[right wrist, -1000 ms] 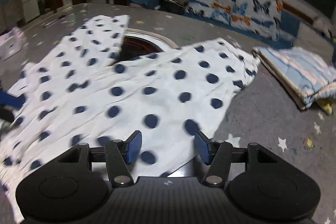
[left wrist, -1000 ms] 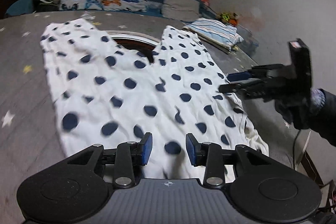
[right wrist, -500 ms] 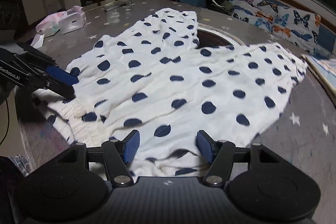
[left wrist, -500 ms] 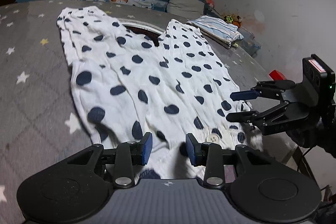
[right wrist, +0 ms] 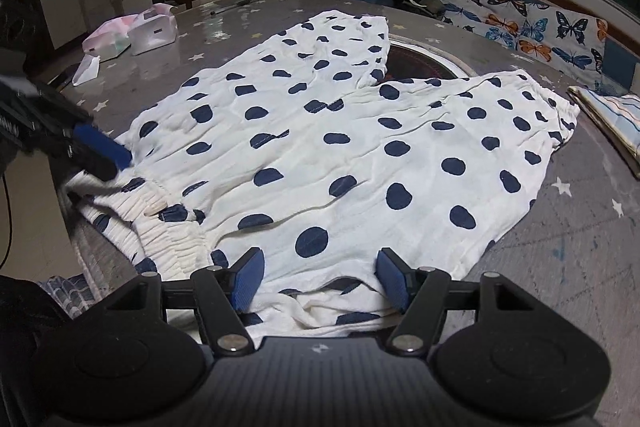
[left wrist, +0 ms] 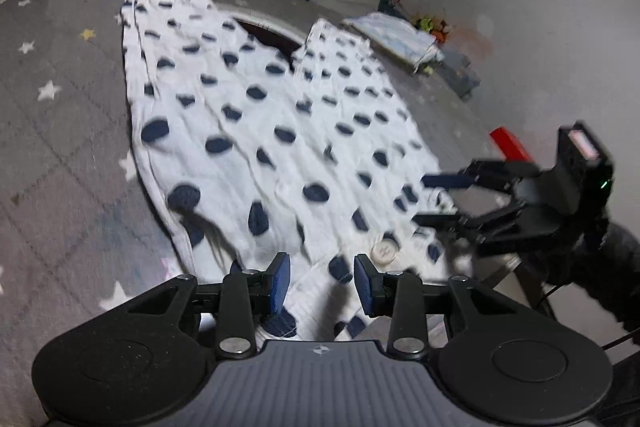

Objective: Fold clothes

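Two hand-held grippers have been brought down to the waistband end of the polka-dot trousers [right wrist: 344, 147], which lie spread flat on the grey star-patterned worktop [right wrist: 592, 239], both legs pointing away. The left hand-held gripper [left wrist: 321, 283], jaws parted moderately and empty, has been lowered from above mid-fabric to the elastic waistband's left side. The right hand-held gripper [right wrist: 320, 279], jaws wide and empty, has been moved to the right hip edge. Both waistband corners seem about to be pinched for a first fold.

The left gripper [left wrist: 321, 283] now sits lower over the waistband of the polka-dot trousers [left wrist: 280, 131]. The right gripper [right wrist: 320, 279] is closer to the waistband's other end, jaws spread wider.
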### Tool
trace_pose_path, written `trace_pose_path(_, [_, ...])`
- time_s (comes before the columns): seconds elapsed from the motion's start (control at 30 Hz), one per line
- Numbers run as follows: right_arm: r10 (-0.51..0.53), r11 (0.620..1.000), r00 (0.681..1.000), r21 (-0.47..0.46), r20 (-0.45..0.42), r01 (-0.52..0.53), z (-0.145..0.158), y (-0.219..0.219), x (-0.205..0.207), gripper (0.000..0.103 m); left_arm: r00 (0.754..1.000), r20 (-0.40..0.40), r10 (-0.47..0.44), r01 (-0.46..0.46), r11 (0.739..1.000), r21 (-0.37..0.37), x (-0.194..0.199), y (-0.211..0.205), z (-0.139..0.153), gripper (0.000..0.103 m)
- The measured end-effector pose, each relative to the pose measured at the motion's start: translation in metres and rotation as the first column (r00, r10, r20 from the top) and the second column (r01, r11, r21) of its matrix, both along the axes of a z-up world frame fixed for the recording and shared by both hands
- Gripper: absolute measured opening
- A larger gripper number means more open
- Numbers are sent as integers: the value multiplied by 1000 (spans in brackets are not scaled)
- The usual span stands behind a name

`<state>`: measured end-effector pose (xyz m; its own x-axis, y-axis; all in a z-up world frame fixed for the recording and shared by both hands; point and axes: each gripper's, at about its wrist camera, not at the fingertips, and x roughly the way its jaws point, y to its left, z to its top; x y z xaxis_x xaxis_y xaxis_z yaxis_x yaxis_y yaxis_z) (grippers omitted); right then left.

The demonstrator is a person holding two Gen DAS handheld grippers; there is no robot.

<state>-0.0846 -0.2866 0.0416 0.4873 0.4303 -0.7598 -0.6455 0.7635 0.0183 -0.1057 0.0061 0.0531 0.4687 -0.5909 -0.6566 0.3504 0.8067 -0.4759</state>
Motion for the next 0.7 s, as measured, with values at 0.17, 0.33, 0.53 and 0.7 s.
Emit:
trace_pose_path(0.17, [1, 1000, 1000, 15, -4, -1, 5, -3, 2, 65, 992, 106, 72, -73, 997, 2, 26, 17, 27, 38])
trace_pose_path(0.33, [3, 1000, 1000, 31, 17, -4, 8, 0, 5, 66, 977, 155, 144, -155, 986, 58, 61, 14, 20, 36])
trace_pose_path(0.53, [-13, 999, 1000, 31, 6, 13, 3, -1, 10, 67, 969, 148, 197, -220, 962, 162, 87, 13, -8, 26])
trace_pose_path(0.7, [-20, 999, 1000, 27, -15, 21, -3, -5, 9, 67, 956, 165, 242, -273, 940, 205, 81, 33, -19, 16])
